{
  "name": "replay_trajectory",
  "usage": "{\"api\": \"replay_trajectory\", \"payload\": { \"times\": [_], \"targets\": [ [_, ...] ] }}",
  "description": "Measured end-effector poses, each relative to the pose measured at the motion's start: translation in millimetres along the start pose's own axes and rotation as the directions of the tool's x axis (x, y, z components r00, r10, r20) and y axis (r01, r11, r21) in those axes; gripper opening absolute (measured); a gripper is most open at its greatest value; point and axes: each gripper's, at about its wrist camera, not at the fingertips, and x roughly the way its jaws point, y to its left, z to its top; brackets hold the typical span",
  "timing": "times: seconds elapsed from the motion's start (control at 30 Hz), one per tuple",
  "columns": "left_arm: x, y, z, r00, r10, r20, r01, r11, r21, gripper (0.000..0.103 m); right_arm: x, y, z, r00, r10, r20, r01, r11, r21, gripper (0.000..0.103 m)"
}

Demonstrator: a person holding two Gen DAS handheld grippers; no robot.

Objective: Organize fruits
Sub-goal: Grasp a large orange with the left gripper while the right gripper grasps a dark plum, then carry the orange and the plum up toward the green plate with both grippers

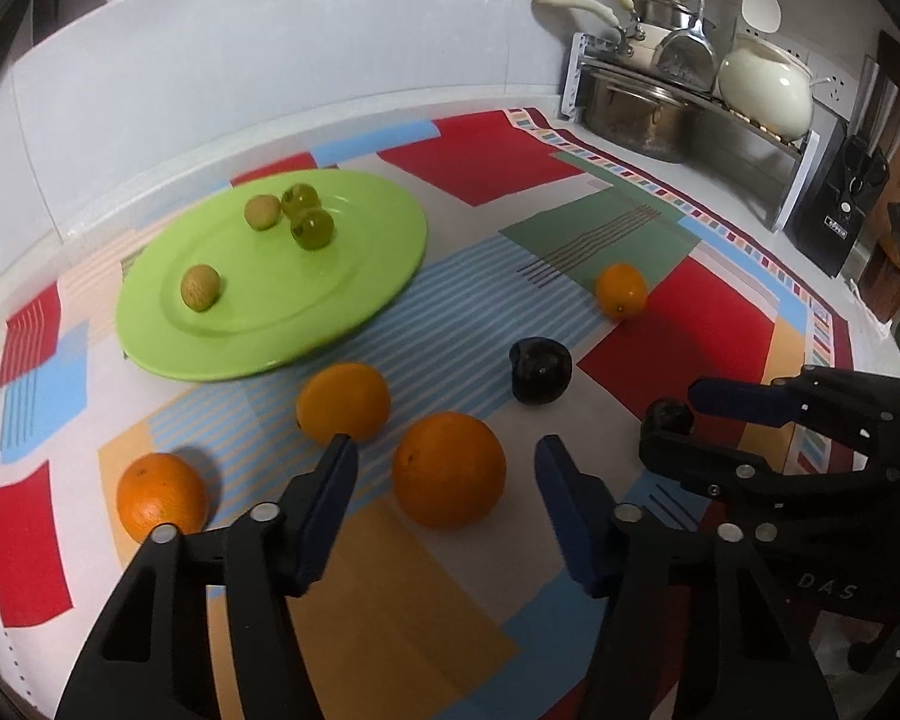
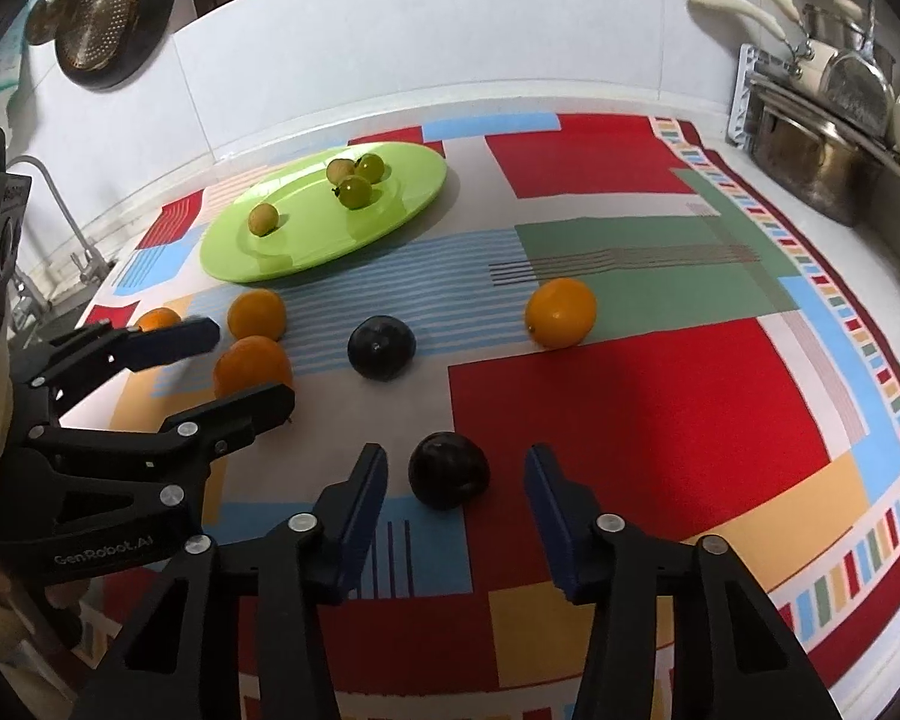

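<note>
Green and glossy, the round plastic-looking plate point(image 1: 306, 324) lies toward the far left corner of the patchwork cloth point(image 2: 630, 420) that covers the counter, and carries four small smooth greenish fruits point(image 1: 312, 228), three bunched at its far side and one apart.

Just short of the plate's near rim, toward the cloth's left edge, sit three round oranges with dimpled skin. The left gripper point(image 1: 444, 468), fingers spread wide and empty, has the nearest large orange point(image 1: 448, 469) lined up between its blue pads point(image 1: 336, 480), touching neither as far as I can tell. My judgement is that the step in hand is to close on it: come lower so the pads meet the widest part, then squeeze gently, since a sphere will roll out of a high or off-centre pinch.

Mid-cloth rests a dark, shiny round plum-like fruit point(image 2: 381, 348); beyond it, toward the right edge, a smaller smooth orange fruit point(image 2: 560, 312) sits alone.

A second dark glossy round fruit point(image 2: 448, 470) lies near the cloth's front edge, between the parted, empty fingers of the right gripper point(image 2: 456, 480), closer to its left pad. Centring it before closing would stop it skidding on the smooth cloth.
</note>
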Motion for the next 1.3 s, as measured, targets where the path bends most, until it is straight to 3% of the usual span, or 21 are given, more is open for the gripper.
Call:
{"api": "replay_trajectory", "payload": {
  "times": [0.33, 0.53, 0.93, 1.3],
  "targets": [
    [9, 3, 0, 0.999, -0.017, -0.03, 0.016, 0.999, -0.031, 0.039, 7, 1, -1, 1.0, 0.009, -0.029, -0.009, 1.0, -0.006, 0.041],
    [9, 2, -1, 0.999, -0.011, -0.031, 0.009, 0.999, -0.033, 0.039, 9, 1, -1, 0.999, 0.014, -0.05, -0.014, 1.0, -0.009, 0.031],
    [-15, -2, 4, 1.0, 0.022, 0.004, -0.022, 0.999, -0.03, 0.039, -12, 4, 10, 0.999, 0.037, 0.004, -0.037, 0.999, -0.022, 0.031],
    [-55, 4, 12, 0.993, 0.078, 0.085, -0.073, 0.995, -0.061, 0.039, -37, 18, 27, 0.993, 0.08, 0.081, -0.074, 0.994, -0.079, 0.031]
  ]
}}
